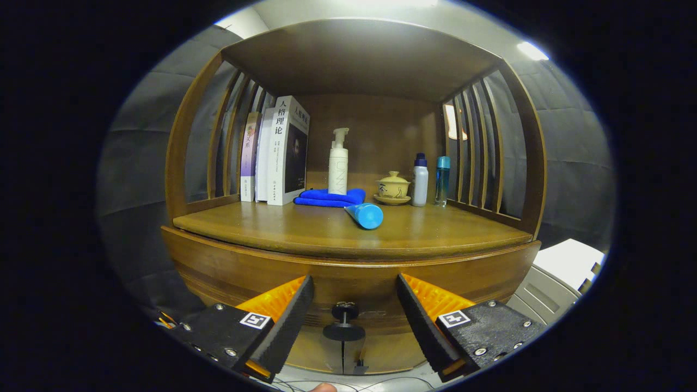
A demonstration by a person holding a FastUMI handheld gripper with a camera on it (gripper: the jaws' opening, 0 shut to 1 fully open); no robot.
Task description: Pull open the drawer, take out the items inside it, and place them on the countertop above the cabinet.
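Gripper view looks straight at a wooden cabinet [348, 283] with slatted sides and a roof over an open shelf; its surface [305, 231] runs across the middle, and below it curves the drawer front [228, 275], closed by the look of it, flush under the lip of the surface. On the surface stand, from one side to the other: books [277, 152] upright against the slats, a folded blue cloth [329, 197] with a white pump bottle [338, 163] behind it, a blue tube [365, 215] lying on its side with its round end towards the camera, a small lidded teacup [392, 188], a white bottle [419, 179] and a blue one [442, 179].

The tongs [354, 310] are apart, holding nothing. The drawer's knob [344, 312] sits in the gap between the two tips, close to halfway though a shade nearer one finger, and slightly beyond them, touched by neither. Its stem points straight back at the camera, so the pull axis runs in line with the fingers.

My judgement: the task is at its first step, nothing yet taken out. The move ahead is a short advance to bring the knob between the pads, a squeeze on it, then a straight pull back. A finger closing off-centre might slip off the small round head
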